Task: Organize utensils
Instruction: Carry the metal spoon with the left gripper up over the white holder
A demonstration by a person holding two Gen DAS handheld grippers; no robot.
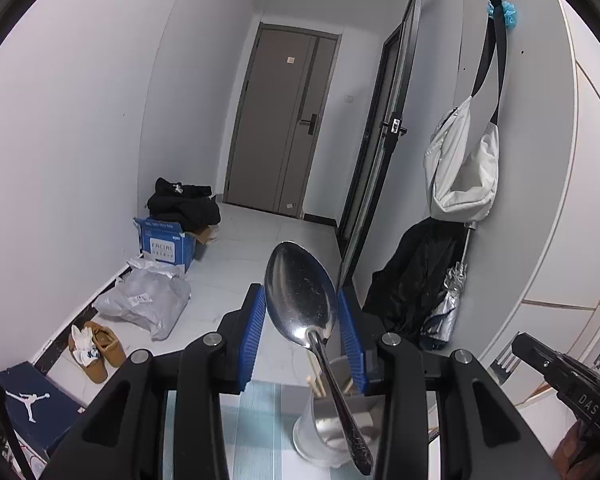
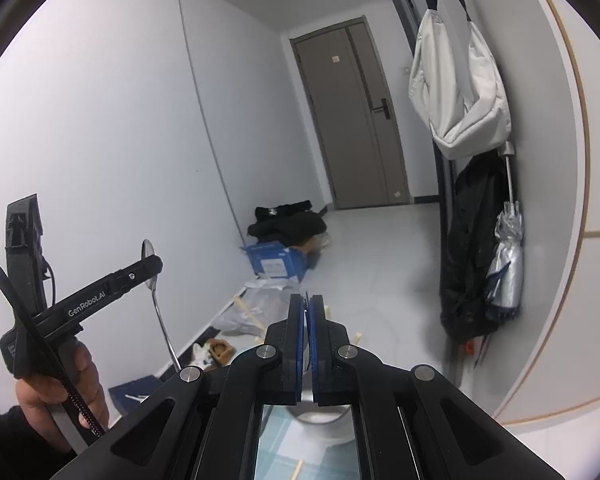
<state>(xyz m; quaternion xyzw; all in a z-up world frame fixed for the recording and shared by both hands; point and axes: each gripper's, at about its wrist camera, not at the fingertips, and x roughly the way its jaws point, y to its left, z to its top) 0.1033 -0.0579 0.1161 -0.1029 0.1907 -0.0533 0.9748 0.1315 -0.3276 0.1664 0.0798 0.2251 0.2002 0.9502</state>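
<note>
My left gripper (image 1: 301, 298) is shut on a metal spoon (image 1: 296, 276). Its blue pads clamp the sides of the bowl, and the handle slants down toward the camera. Below the spoon stands a metal cup (image 1: 320, 436) with wooden chopsticks (image 1: 315, 382) in it. At the right edge my right gripper (image 1: 518, 344) holds a metal fork (image 1: 502, 366). In the right wrist view the right gripper (image 2: 307, 312) is shut, and only a thin edge shows between its pads. The cup (image 2: 320, 418) sits under it. At the left, a hand (image 2: 56, 392) holds the left gripper (image 2: 153, 265) with the spoon (image 2: 162, 320).
A teal striped mat (image 1: 248, 416) lies under the cup. A loose chopstick (image 2: 298, 469) lies on the mat. A white bag (image 1: 460, 168), a black coat (image 1: 412, 280) and an umbrella (image 1: 448, 300) hang on the right wall. A blue box (image 1: 164, 246), shoes (image 1: 96, 348) and a plastic bag (image 1: 148, 300) are on the floor at the left.
</note>
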